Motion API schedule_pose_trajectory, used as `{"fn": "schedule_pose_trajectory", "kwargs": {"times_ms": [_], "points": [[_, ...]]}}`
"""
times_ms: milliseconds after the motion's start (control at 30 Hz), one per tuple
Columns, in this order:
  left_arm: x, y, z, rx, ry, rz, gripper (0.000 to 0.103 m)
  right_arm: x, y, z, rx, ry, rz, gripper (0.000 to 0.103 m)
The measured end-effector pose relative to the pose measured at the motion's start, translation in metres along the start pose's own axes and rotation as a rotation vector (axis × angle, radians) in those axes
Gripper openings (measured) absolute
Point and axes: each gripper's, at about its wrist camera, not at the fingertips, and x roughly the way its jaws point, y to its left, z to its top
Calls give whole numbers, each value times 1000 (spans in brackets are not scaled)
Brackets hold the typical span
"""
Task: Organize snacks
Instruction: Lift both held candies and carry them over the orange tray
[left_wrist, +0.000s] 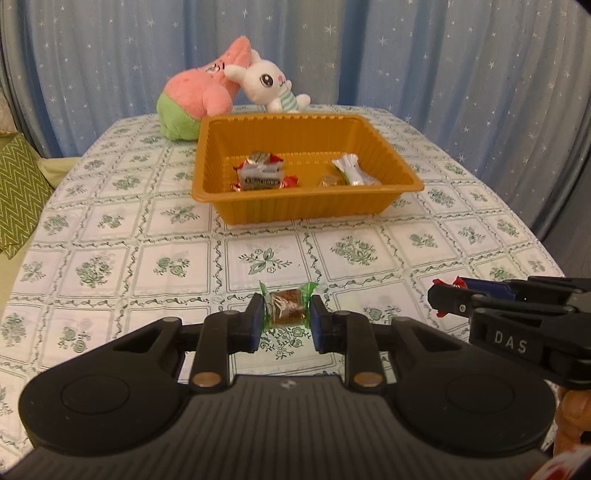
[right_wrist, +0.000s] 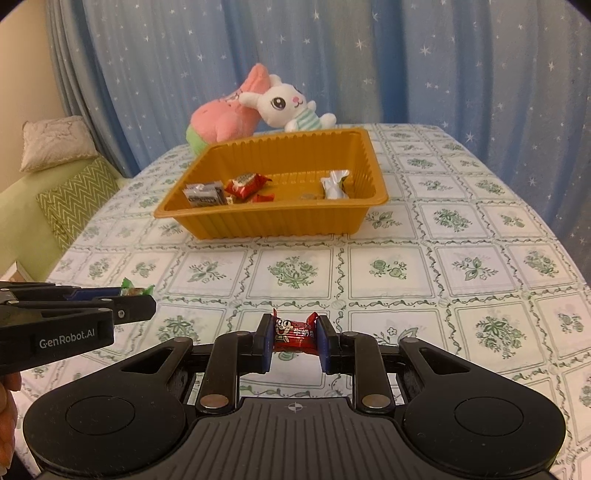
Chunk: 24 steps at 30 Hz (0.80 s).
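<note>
The left tool is clamped on a green-wrapped candy, its blue pads pressing on the twisted ends of the wrapper so the brown sweet sits crosswise between them, lifted clear of the bench. The right tool is closed on a red-wrapped candy in the same way, pads against both ends, a cartoon face showing on the wrapper. The two tools hang side by side above the near part of the bench; from the left wrist view the right tool comes in at the right edge with a scrap of red wrapper at its tip.

Further back on the green-flowered tablecloth stands an orange plastic tray with ribbed walls. Inside it lie a grey-and-white packet, red-wrapped snacks beside it, and towards the right side a silver-wrapped sweet with a small clear-wrapped one just beside it.

Behind the tray, touching each other, sit a pink and green star plush and a white rabbit plush. A blue curtain with white stars hangs behind the bench, and a green zigzag cushion rests on a sofa to the left.
</note>
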Motion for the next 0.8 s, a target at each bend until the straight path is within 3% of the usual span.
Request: {"fn": "schedule_pose_trajectory", "kwargs": {"times_ms": [400,800], "points": [[-39,-9,-1,-14,-35,-1,23,-38,5,2,-2,-42,1,24],[-52,-10,0,-17,-52,-3,23,-53,7,4,-4,-60,0,24]]}}
